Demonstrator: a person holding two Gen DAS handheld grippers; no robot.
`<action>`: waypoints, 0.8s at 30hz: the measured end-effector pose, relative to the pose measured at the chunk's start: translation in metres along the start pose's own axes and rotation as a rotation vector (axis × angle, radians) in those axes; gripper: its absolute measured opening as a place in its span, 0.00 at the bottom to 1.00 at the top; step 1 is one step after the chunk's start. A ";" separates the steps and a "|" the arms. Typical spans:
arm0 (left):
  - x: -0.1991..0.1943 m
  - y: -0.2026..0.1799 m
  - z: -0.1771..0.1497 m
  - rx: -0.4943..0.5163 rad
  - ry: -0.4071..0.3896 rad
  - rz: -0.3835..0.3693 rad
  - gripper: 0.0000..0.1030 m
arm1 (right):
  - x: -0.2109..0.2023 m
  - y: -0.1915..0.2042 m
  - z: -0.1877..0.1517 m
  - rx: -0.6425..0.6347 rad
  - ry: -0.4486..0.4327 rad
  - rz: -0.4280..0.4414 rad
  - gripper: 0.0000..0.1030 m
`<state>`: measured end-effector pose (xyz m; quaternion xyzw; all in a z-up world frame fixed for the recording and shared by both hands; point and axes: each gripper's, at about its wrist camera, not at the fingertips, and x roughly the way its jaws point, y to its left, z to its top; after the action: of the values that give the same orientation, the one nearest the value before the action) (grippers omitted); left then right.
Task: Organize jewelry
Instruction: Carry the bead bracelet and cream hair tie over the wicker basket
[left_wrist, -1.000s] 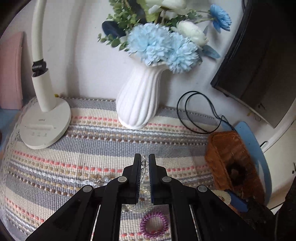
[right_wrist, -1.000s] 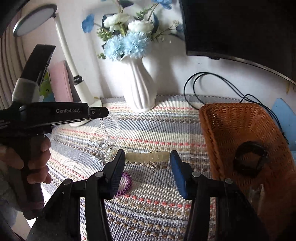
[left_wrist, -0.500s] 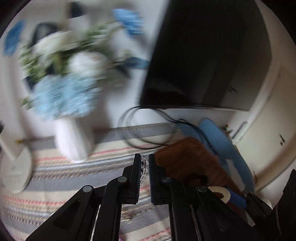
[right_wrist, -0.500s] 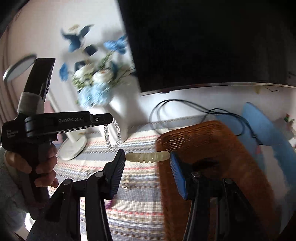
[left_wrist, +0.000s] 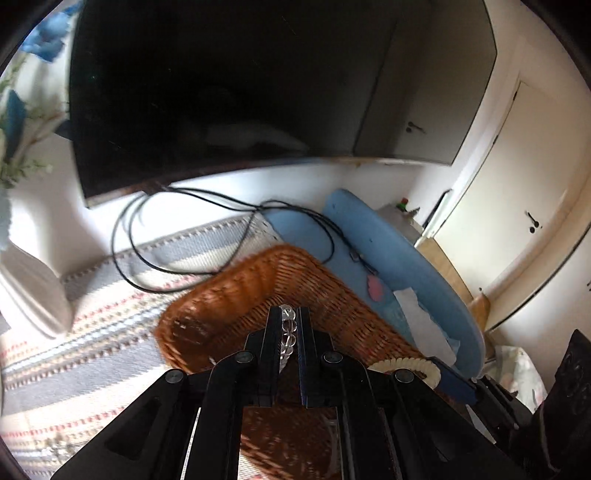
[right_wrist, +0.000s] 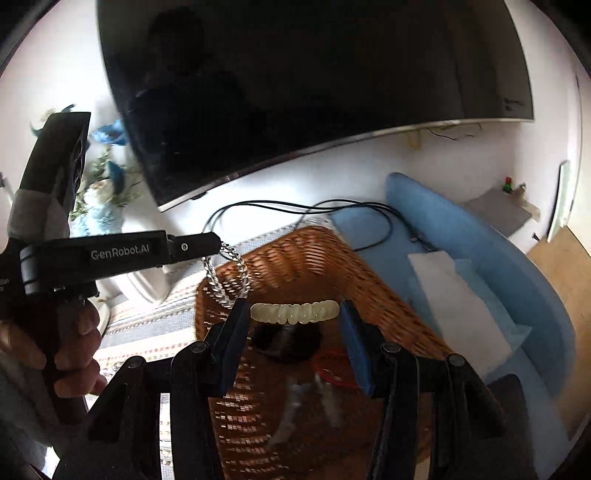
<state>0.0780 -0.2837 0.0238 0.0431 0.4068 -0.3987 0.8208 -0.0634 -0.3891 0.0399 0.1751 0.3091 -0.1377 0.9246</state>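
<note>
Wicker is what matters here: the brown basket (right_wrist: 373, 295) sits on the striped surface (left_wrist: 85, 332), and both of my claws hang over it with jewelry in them.

My left claw (left_wrist: 289, 325) is pinched nearly shut on a clear bead bracelet (left_wrist: 288, 328). In the right wrist view that same bracelet (right_wrist: 225, 275) dangles as a loop from the claw tip, just above the basket's near-left rim, so the loop hangs at the edge and not over the middle.

My right claw (right_wrist: 293, 319) stands wide, its two blue pads pressing the ends of a pale bead bracelet (right_wrist: 294, 312). The bracelet's long axis runs straight across from pad to pad, level, and it sits directly above the basket's hollow. Below it, inside the basket, I can make out a dark ring-shaped thing (right_wrist: 284, 341) and a red band (right_wrist: 332, 369); anything else down there is too blurred to name.

My judgement: the right claw is the better placed, already centred over the basket, so spreading it a touch should let the pale bracelet fall in. The left claw likely needs to travel further over the rim toward the basket's middle before it lets go, or the loop could catch on the wicker edge and slide out onto the striped surface
</note>
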 end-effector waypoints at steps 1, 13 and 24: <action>0.004 -0.003 -0.001 0.005 0.009 -0.003 0.07 | 0.001 -0.002 0.000 0.003 0.001 -0.006 0.52; 0.034 -0.018 -0.007 0.031 0.090 -0.003 0.07 | 0.014 -0.021 -0.011 0.048 0.056 -0.039 0.52; 0.046 -0.017 -0.022 0.029 0.151 0.002 0.07 | 0.025 -0.022 -0.017 0.044 0.105 -0.037 0.52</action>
<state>0.0684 -0.3155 -0.0188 0.0854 0.4615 -0.3991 0.7877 -0.0615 -0.4055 0.0065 0.1964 0.3575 -0.1522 0.9002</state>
